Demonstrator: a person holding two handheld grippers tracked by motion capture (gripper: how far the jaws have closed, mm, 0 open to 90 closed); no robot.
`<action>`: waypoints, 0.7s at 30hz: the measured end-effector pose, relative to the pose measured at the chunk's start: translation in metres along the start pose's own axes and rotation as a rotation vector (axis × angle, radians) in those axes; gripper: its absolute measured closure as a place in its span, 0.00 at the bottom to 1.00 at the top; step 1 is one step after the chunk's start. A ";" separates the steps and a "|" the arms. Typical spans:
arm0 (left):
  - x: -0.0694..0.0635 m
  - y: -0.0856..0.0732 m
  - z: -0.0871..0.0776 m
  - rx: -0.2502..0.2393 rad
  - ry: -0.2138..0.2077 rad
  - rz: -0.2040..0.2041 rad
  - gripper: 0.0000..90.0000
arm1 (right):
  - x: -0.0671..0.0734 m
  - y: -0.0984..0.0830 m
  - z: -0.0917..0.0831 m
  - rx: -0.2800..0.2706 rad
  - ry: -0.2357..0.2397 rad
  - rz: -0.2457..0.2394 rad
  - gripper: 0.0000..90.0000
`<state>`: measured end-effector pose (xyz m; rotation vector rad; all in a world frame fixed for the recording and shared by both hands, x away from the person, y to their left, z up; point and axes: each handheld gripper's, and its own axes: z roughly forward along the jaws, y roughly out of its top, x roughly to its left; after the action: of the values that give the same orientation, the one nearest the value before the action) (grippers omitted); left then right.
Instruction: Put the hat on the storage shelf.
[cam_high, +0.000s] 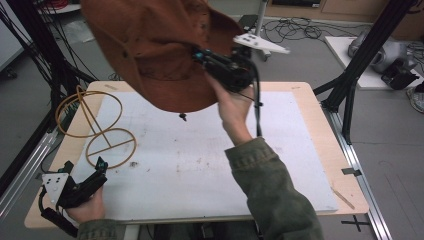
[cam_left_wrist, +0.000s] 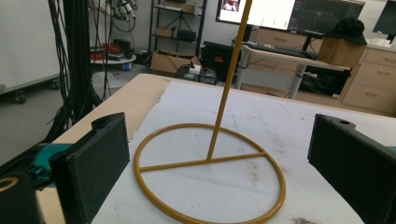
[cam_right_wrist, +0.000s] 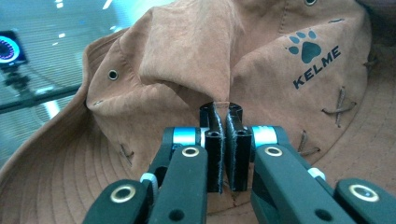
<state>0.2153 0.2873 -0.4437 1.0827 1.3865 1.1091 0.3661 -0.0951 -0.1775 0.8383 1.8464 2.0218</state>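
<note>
My right gripper (cam_high: 200, 56) has its jaws pinched tight on a fold in the crown of the rust-brown suede bucket hat (cam_high: 150, 45), the one with a dark paw print and lettering on its side (cam_right_wrist: 310, 51), and it holds that hat up in the air, well clear of the white-topped table (cam_high: 210, 165). The brim hangs below and around my jaws; a small cord end dangles from its lower edge.

My left gripper (cam_high: 92, 175) rests low at the near left corner of the table with its jaws spread wide and nothing between them. Straight ahead of those jaws stands the yellow wire hat stand (cam_left_wrist: 210, 172) — round base ring flat on the table, a thin upright rod rising from the crossbar, an upper hoop (cam_high: 87, 112) tilted at the top.

I judge the step in hand to be the carry: the hat is lifted and not yet on the stand. The next move calls for swinging my right jaws across and down toward the stand, turning the hat's opening downward over the hoop — and for my left jaws to steady the base or the rod if it tips.
</note>
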 end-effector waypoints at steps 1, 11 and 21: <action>0.000 0.000 0.001 -0.001 -0.001 -0.001 0.06 | 0.005 -0.002 0.010 0.006 0.015 -0.002 0.98; 0.005 -0.002 0.000 -0.002 0.003 -0.031 0.06 | 0.048 -0.038 0.093 0.051 0.153 -0.010 0.98; 0.013 -0.003 0.000 0.002 0.009 -0.080 0.06 | 0.072 -0.068 0.129 0.114 0.243 0.001 0.98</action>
<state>0.2140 0.2997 -0.4489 1.0156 1.4265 1.0559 0.3723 0.0599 -0.2249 0.6444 2.1079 2.1155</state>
